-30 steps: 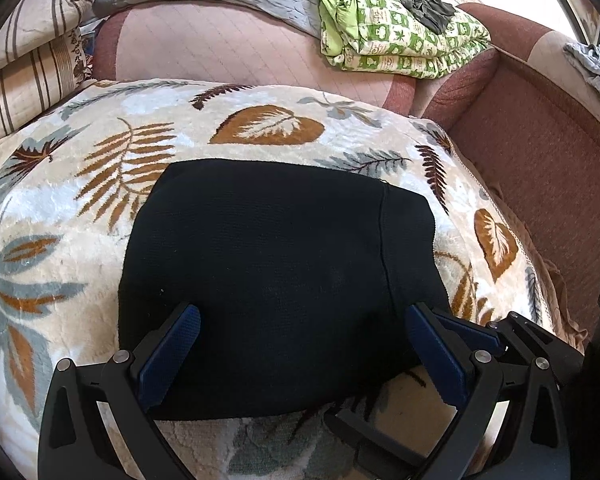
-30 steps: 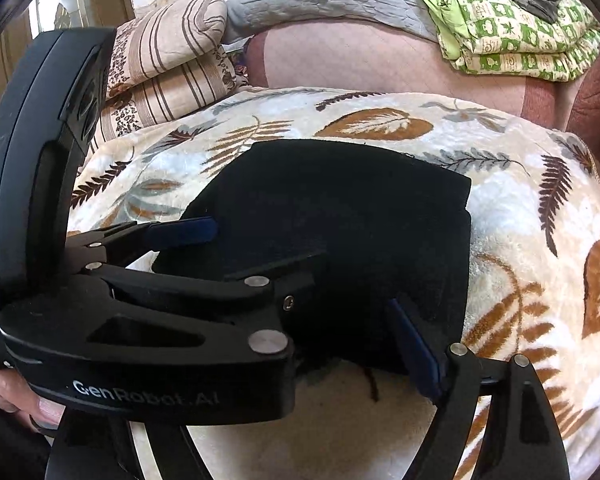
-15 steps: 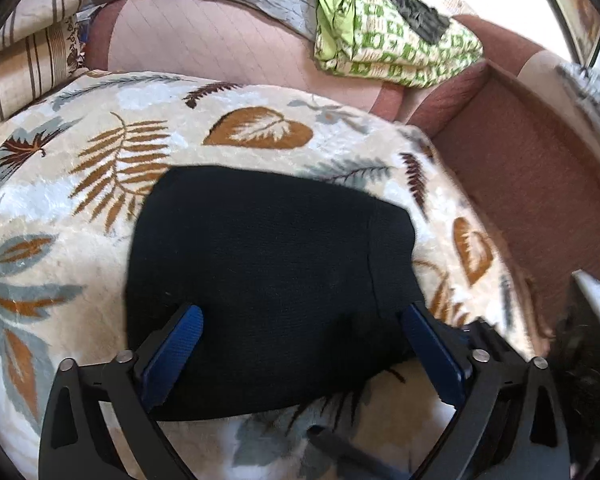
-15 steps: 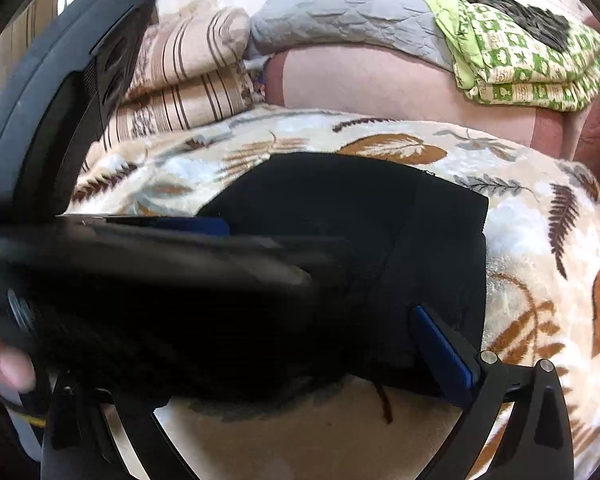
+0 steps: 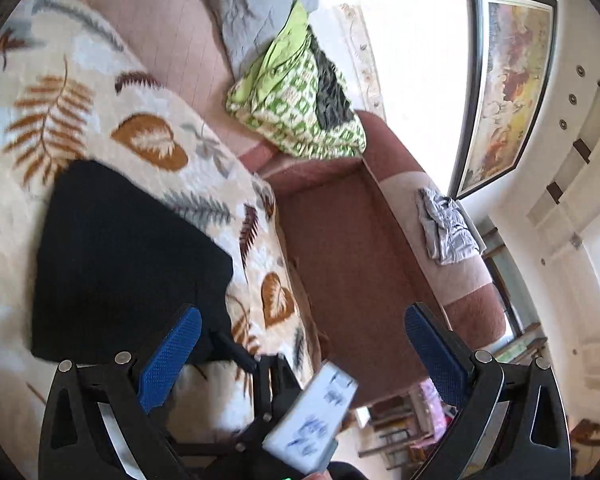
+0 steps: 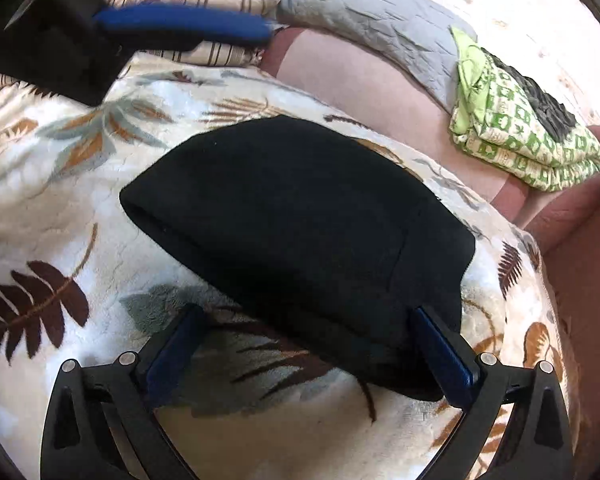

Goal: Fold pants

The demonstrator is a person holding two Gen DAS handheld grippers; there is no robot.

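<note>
Although the pants (image 6: 300,232) already lie as a compact black bundle on the leaf-print blanket (image 6: 60,208), a final check of the fold may remain. In the right wrist view they fill the centre of the frame, edges fairly even, with a seam visible toward the right side and no loose leg showing. In the left wrist view the pants (image 5: 124,260) sit at the left, near the blanket's edge, with the reddish sofa (image 5: 340,248) to the right.

The right gripper (image 6: 304,344) stands wide apart, holding nothing; its right finger overlaps the near corner of the bundle in the picture, though contact cannot be confirmed. The left gripper (image 5: 296,348) is also spread and empty, pointed off toward the sofa and room rather than at the pants. In the right wrist view the left gripper (image 6: 180,32) appears blurred in the upper left, well apart from the bundle.

Judging by this, the folding looks essentially finished: the garment is reduced to a small rectangle and neither tool grips it. What may be left is a little smoothing or squaring of the near edge, or setting the bundle aside. A green patterned cloth (image 6: 520,132) rests on the sofa back in the upper right.
</note>
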